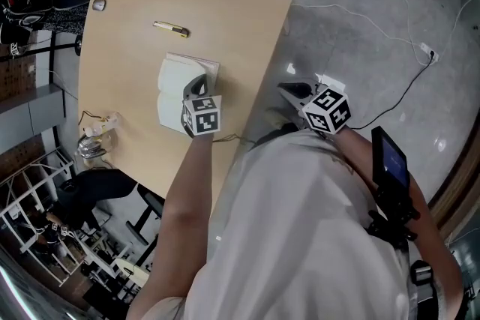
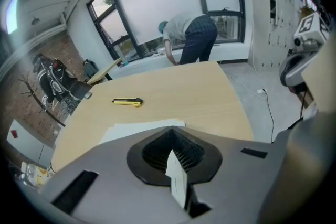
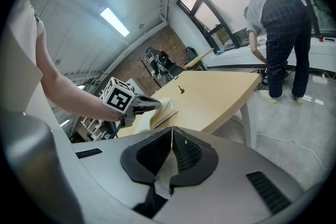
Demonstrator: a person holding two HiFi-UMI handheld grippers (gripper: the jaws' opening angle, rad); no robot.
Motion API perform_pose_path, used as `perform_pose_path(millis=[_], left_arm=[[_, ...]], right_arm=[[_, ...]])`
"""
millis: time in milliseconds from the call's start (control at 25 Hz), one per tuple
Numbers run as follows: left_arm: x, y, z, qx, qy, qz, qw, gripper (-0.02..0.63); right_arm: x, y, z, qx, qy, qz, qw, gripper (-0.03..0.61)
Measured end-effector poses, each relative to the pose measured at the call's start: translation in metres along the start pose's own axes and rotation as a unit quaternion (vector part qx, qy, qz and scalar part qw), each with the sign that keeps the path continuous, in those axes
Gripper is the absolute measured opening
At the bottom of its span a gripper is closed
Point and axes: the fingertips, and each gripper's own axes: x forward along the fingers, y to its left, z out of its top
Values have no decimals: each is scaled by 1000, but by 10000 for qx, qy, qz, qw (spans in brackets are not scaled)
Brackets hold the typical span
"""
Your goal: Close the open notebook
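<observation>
Two grippers were before us, but only the left looked placed for the job. Nearest, off the table's edge, the right gripper hung with its jaws pressed together on nothing. Ahead, the left gripper pinched a thin white paper page of the open white notebook, which lay directly beneath it on the pale wooden table. Its spine seemed to run crosswise, so closing likely meant folding away from us. Beyond lay a yellow utility knife.
</observation>
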Motion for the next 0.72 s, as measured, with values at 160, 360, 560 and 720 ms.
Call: perform_pose_path(millis=[160,360,560,720], left_arm=[[-24,6,-7,-390,-282,306,9984,3],[-57,9,-13,-720,-533,577,9943,3],[-97,16,-20,-1410,-747,964,9825,3],[-109,24,-58,-2175,-761,1320,9641,3]], right_arm=[[6,10,0,-181,160,198,9995,17],[18,27,3,-452,411,520,9968,17],[31,50,7,-776,685,880,9907,17],[56,67,1,-1069,972,1213,9820,17]])
